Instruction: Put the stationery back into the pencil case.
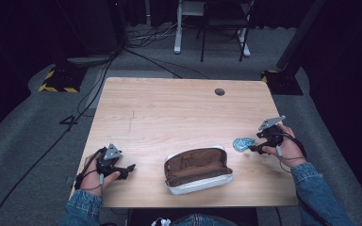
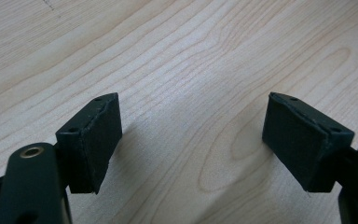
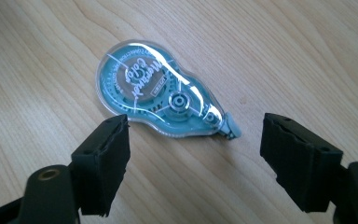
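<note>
**Currently: correction tape roller lies free by the desk's right edge**

Right tongs point(image 3: 193, 140) stand open, pads clear of the teal correction tape roller point(image 3: 161, 91), which lies flat just ahead of them. Left tongs point(image 2: 191, 140) gape empty near the left front corner. An open brown pencil case point(image 1: 198, 169) sits by the front edge.

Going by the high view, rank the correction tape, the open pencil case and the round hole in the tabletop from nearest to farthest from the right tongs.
1. The correction tape, lying flat on the table just ahead of the right tongs, whose jaws stand open.
2. The open pencil case, at the middle of the near edge.
3. The round hole, near the table's far edge.
</note>
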